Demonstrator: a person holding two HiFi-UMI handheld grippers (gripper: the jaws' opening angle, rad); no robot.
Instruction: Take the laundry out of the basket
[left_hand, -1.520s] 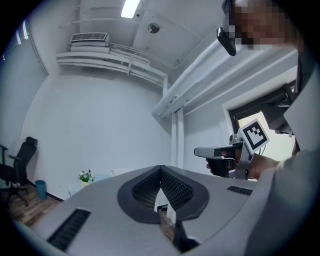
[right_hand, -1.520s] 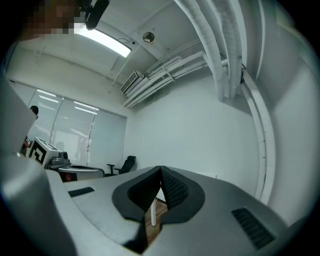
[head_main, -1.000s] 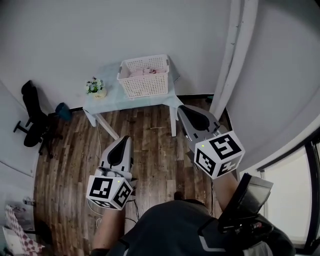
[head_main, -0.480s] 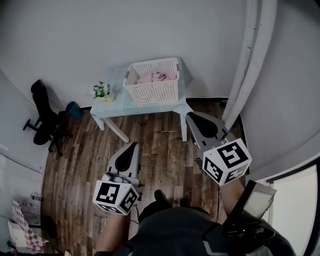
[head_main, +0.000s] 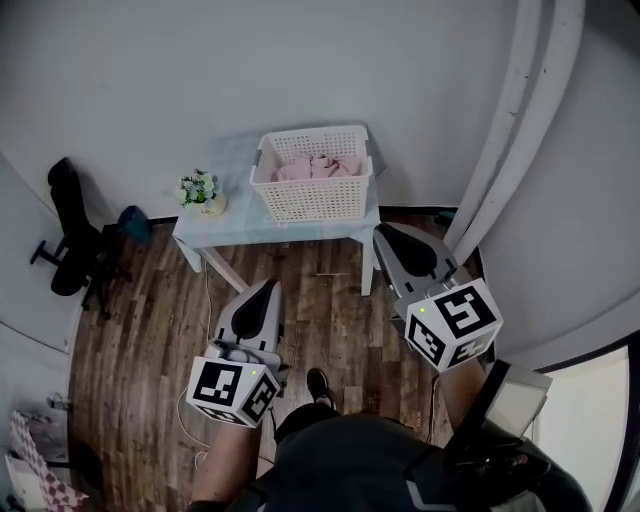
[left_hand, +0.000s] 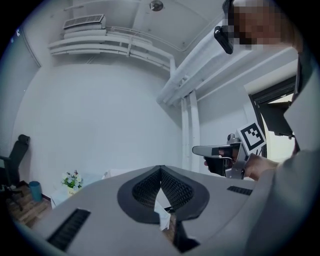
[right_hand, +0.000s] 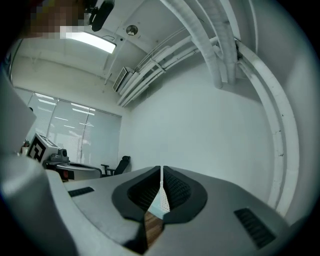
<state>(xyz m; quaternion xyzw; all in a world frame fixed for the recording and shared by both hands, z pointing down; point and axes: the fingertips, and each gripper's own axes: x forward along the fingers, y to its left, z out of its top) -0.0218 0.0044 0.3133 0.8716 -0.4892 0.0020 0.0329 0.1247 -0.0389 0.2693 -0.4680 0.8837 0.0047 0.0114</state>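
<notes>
Office-type room: swivel chair (head_main: 68, 240), window blinds (right_hand: 80, 132), white walls (head_main: 200, 80), wood-plank floor (head_main: 150, 330).

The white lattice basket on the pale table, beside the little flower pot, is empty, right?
Not empty: the white lattice basket on the pale table, beside the little flower pot, holds pink laundry, as the head view shows.

The pink laundry (head_main: 318, 167) heaped in the basket (head_main: 312, 203) is too small to tell its pieces apart or count them. The basket hides the back right part of the counter (head_main: 225, 222). The lower left picture edge cuts off a checked thing (head_main: 35, 468)
</notes>
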